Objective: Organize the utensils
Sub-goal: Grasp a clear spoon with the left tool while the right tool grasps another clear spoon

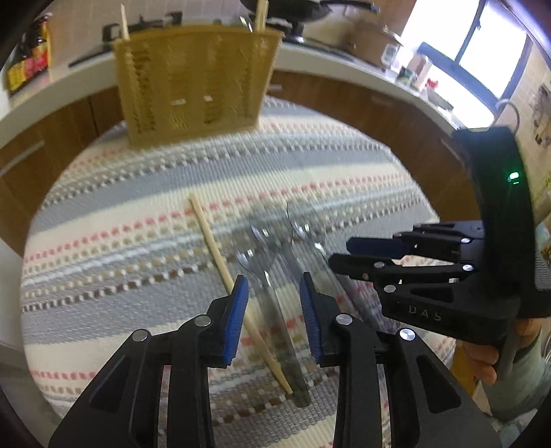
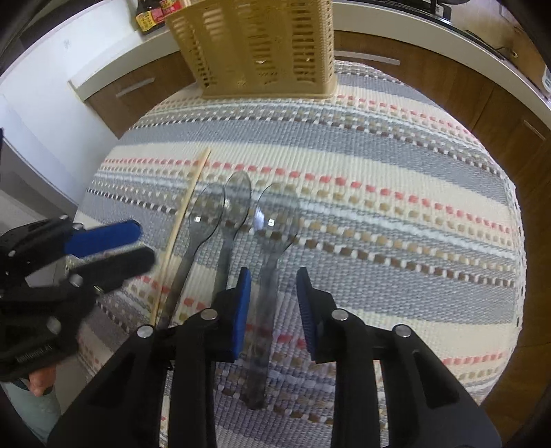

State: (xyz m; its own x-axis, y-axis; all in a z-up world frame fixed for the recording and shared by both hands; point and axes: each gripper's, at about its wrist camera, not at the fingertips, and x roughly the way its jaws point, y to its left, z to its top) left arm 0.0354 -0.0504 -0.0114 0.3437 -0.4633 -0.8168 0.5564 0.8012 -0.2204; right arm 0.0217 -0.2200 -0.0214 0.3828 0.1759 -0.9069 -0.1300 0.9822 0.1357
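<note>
Three clear plastic spoons lie side by side on the striped cloth (image 2: 378, 165), beside a wooden chopstick (image 2: 186, 213). In the left wrist view my left gripper (image 1: 273, 279) is open above the cloth. The handle of the spoon (image 1: 279, 327) nearest the chopstick (image 1: 220, 255) shows between its blue pads, untouched. My right gripper (image 2: 273, 272) is open too, straddling the handle of the rightmost spoon (image 2: 267, 303) without pressing it. Each gripper shows in the other's view: right gripper (image 1: 341, 255), left gripper (image 2: 144, 243). The tan slotted basket (image 1: 196, 82) stands at the cloth's far edge with chopsticks (image 1: 261, 13) sticking up.
A white counter (image 1: 69, 89) with brown cabinets curves behind the table. Sauce bottles (image 1: 31, 58) stand at its left, a dark pan (image 1: 296, 10) and a pot (image 1: 372, 38) further right. A hand (image 1: 482, 362) holds the right gripper's grip.
</note>
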